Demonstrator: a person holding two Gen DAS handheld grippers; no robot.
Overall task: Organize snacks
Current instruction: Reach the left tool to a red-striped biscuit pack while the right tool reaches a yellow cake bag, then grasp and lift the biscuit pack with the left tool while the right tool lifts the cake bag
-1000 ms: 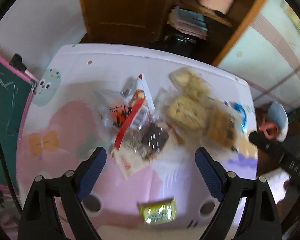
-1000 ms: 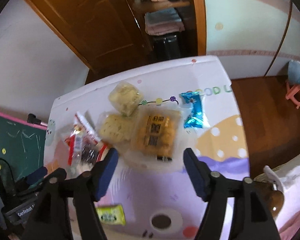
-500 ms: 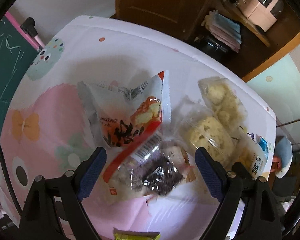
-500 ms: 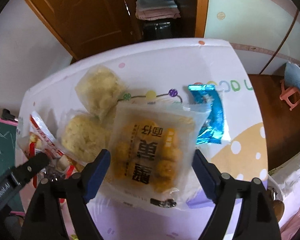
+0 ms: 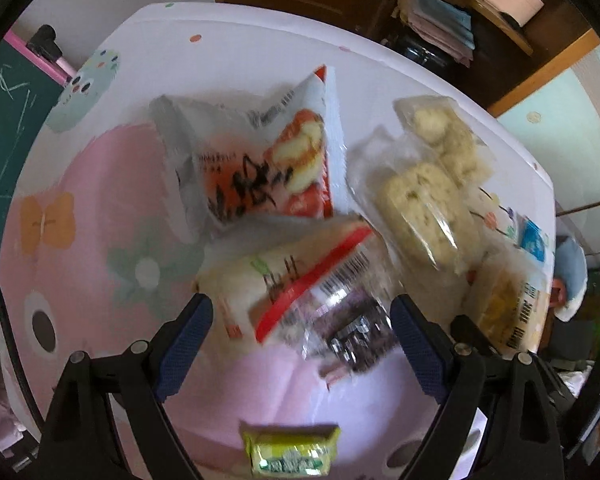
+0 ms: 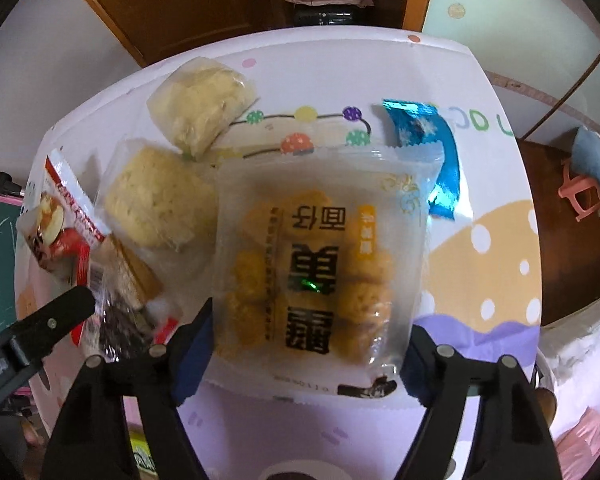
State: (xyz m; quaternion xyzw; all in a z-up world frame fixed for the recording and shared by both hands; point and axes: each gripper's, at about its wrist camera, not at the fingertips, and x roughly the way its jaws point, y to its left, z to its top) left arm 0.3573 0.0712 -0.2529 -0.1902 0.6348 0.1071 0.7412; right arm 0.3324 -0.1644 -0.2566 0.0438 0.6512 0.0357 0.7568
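Looking down the left wrist view, the left gripper (image 5: 298, 320) stands with its jaws wide apart over a clear bag with a red stripe (image 5: 300, 284), which lies between the blue pads without either pad pressing it; its dark contents are blurred and hard to make out. Behind it lies a white and orange packet (image 5: 256, 168), its print smeared. To the right sit two clear packs of pale cakes (image 5: 424, 204), one partly overlapping the other. A yellow-green sweet (image 5: 290, 454) lies near the bottom edge on the cartoon-printed table (image 5: 100, 184). At far right a blue wrapper (image 5: 534, 238) is largely hidden.

In the right wrist view, the right gripper (image 6: 306, 344) has its jaws closing around a frosted pack of golden cakes (image 6: 320, 256); whether the pads touch it yet cannot be told. The pack covers part of the blue wrapper (image 6: 428, 140). The left gripper's finger (image 6: 40, 326) cuts in from the left.
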